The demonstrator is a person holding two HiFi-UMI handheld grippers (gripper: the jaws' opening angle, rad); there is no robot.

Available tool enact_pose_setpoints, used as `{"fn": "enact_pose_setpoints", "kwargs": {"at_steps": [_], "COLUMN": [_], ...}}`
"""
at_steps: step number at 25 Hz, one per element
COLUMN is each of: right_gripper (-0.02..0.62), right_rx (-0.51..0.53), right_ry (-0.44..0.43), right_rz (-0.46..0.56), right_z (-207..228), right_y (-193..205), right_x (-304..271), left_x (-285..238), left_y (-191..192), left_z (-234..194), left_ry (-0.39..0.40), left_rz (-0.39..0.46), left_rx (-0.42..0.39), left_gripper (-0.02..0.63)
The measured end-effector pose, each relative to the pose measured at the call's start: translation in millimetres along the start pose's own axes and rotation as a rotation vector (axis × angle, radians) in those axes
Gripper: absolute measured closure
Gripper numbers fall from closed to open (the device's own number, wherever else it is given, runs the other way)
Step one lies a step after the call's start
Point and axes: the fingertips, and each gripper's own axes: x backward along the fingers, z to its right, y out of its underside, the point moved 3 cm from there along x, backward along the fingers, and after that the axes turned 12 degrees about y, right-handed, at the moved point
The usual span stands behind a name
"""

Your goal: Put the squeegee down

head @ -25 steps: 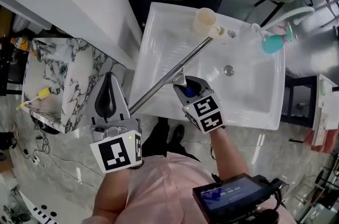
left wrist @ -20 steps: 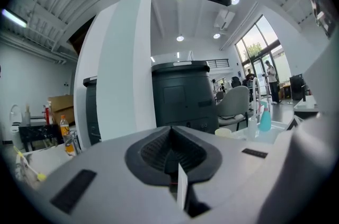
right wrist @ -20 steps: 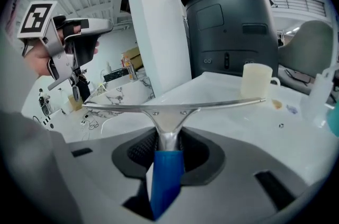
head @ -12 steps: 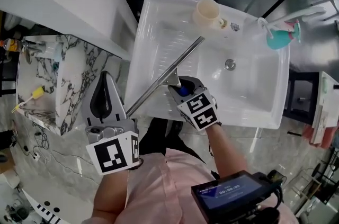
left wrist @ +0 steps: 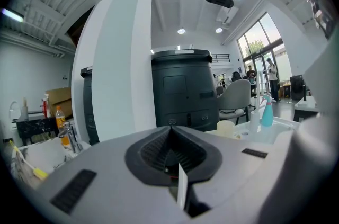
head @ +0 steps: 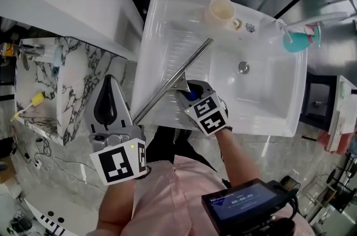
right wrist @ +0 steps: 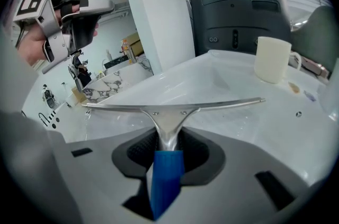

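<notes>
The squeegee (head: 173,80) has a long metal blade and a blue handle. My right gripper (head: 189,94) is shut on that handle at the near edge of the white sink (head: 268,112). The blade runs diagonally over the sink's ribbed left part. In the right gripper view the blade (right wrist: 169,107) lies crosswise just over the basin floor; I cannot tell whether it touches. The handle (right wrist: 167,175) sits between the pads. My left gripper (head: 112,84) hangs left of the sink over the floor, shut and empty; its own view (left wrist: 170,130) shows only the room beyond.
A cream cup (head: 221,9) stands on the sink's far rim, and a teal spray bottle (head: 298,39) at its far right corner. The drain (head: 243,67) is mid-basin. A marble counter (head: 67,84) lies at left, a dark cabinet (right wrist: 233,0) behind the sink.
The right gripper has sunk toward the basin with the squeegee, and the blade's far end has drawn back from the cup. The left gripper has dropped slightly.
</notes>
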Motion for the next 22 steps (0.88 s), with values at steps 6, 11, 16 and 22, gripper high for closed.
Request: {"fn": "enact_pose_setpoints", "kwargs": {"at_steps": [6, 11, 16, 22], "right_gripper": [0.483, 0.480, 0.479, 0.472], "right_rx": [0.015, 0.026, 0.027, 0.018], "right_ry": [-0.012, -0.018, -0.027, -0.033], "right_rz": [-0.031, -0.058, -0.086, -0.099], "right_z": [-1, -2, -3, -3], "right_y": [2, 4, 5, 5], "right_x": [-4, -8, -11, -12], "left_x": [-6, -10, -13, -14], "left_y": [1, 1, 2, 0], "left_z": [1, 2, 1, 1], "left_ry": [0.013, 0.022, 0.025, 0.029], "left_rz": [-0.003, -0.004, -0.005, 0.001], "left_rx": [0.004, 0.005, 0.007, 0.007], "left_gripper": [0.597, 0.597, 0.597, 0.597]}}
